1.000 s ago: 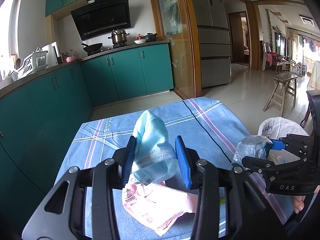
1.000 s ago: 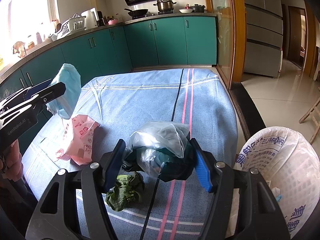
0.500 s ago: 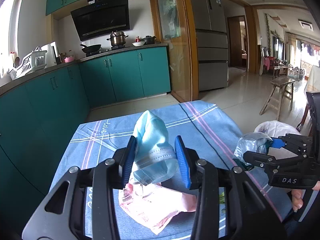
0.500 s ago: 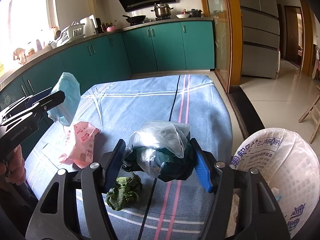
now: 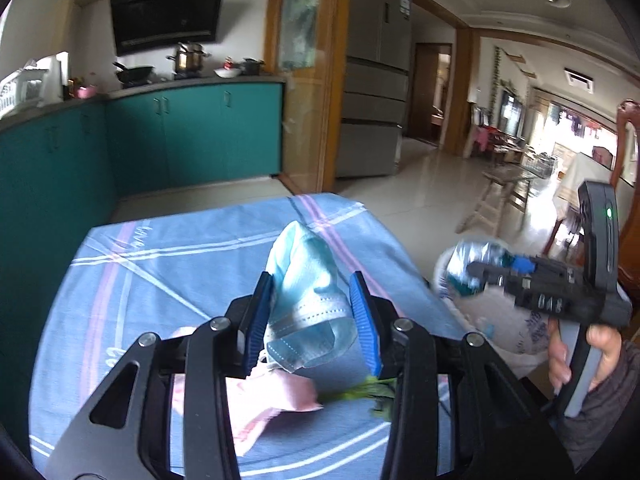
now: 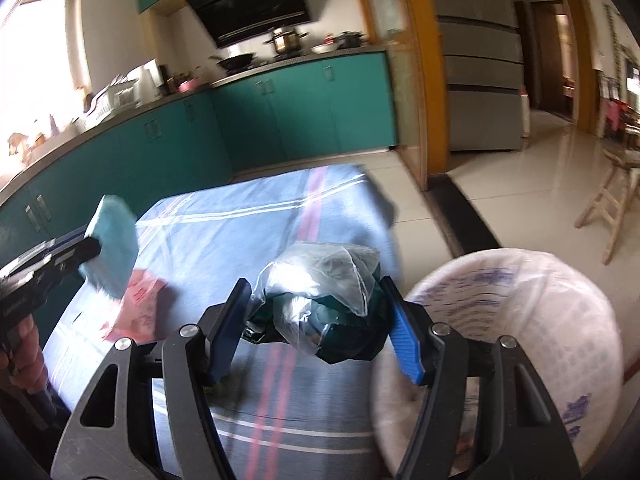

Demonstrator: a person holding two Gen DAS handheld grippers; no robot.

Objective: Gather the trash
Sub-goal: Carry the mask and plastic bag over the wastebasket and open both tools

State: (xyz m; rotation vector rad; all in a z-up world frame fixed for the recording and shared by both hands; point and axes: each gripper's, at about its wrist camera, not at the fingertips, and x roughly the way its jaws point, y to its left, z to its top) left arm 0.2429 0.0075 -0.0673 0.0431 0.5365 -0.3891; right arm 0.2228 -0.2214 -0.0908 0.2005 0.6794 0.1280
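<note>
Left hand-held gripper (image 5: 312, 320): blue pads pinching a crumpled pale-blue disposable face mask (image 5: 308, 292), lifted clear of the surface (image 5: 160, 264), which is covered with a blue cloth striped in white and pink. Below and just behind that gripper's fingers, on the cloth, lies a pink printed plastic wrapper (image 5: 272, 400); a scrap of green leafy vegetable (image 5: 372, 390) sits under the right-side finger, partly hidden. Right hand-held gripper (image 6: 316, 320): pads pressed against a bundle of clear crinkled plastic bag wrapped over something dark green (image 6: 324, 304), held above the cloth's right edge. Just right of this gripper, beside the surface, stands a round bin lined with a white printed plastic bag (image 6: 520, 320), mouth open, blurred. From the left wrist view, a person's hand (image 5: 588, 356) grips the right gripper's handle, dark sleeve at the wrist.
</note>
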